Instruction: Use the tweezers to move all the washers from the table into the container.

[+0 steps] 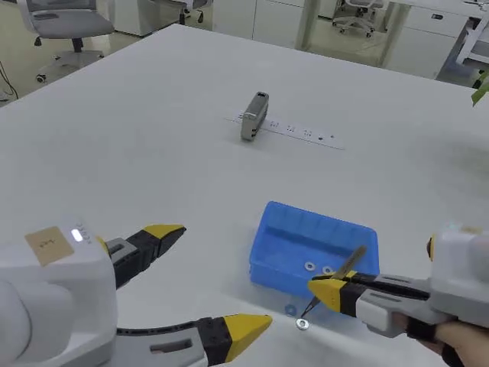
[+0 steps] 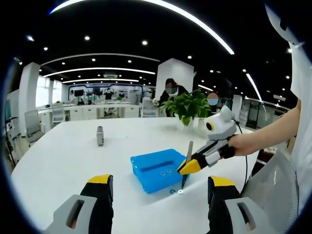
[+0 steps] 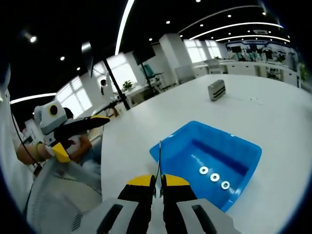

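The task is moving forward but is not finished. Three washers (image 3: 214,177) are lying inside the blue container (image 1: 336,229). One washer (image 1: 302,324) is waiting on the counter (image 1: 153,153) just beside the container's near wall, and a small ring (image 1: 290,310) next to it is probably another one. The right gripper (image 1: 325,290) is clenching the tweezers (image 1: 350,262), and their tips are pointing down close to these two pieces. The left gripper (image 1: 226,274) is hanging wide open and holding nothing.
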The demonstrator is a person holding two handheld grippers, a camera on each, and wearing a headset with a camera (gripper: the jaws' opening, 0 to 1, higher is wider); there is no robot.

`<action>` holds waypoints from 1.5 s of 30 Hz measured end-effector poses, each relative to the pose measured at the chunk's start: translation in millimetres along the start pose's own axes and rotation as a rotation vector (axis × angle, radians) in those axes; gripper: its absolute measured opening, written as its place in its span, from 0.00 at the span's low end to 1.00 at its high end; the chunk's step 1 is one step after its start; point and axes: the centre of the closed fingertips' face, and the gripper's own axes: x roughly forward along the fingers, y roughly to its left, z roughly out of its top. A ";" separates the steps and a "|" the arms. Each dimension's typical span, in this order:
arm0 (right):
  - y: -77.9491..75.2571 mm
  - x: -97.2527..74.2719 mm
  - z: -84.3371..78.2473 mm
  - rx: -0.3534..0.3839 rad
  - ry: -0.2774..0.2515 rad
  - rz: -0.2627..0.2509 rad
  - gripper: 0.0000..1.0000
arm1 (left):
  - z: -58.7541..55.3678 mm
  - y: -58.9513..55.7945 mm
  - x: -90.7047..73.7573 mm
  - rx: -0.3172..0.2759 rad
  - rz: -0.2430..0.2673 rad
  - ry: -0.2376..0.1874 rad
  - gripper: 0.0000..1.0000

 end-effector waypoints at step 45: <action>15.5 12.8 -23.0 -0.231 0.091 0.021 0.03 | -2.2 -1.6 1.0 0.008 -0.011 0.013 0.80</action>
